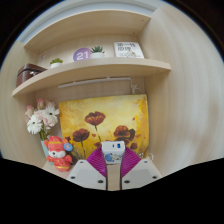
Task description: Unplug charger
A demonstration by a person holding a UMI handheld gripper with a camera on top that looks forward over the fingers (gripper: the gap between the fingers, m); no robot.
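Tongs (112,165) sitting low in the gripper view, two white fingers with purple pads (97,161) on the inner faces, set narrow. Pinched right between the pads: a small white charger (113,152) with a blue label patch on its face, both pads looking pressed against its sides, no visible gap. Can't make out the socket or any cable from here, hidden behind the charger and fingers.

Directly behind the charger, leaning upright against the wall: a yellow painting (103,124) with dark red poppy-like flowers on thin stems. Just to one side of it, a bunch of pale artificial flowers (41,118), white and pinkish, and below those a small orange-and-white figurine (56,151), standing close beside the near finger on what looks like a counter.

Above all that, a light wooden wall shelf (95,72) running across. On top: a dark brown bowl-ish thing (30,72) at one end, then a purple round item with a number on it (82,55), a little green potted plant (97,50), and a white printed box or card (128,48). Text on it too small to read. Plain cream wall (175,100) off beyond the painting.
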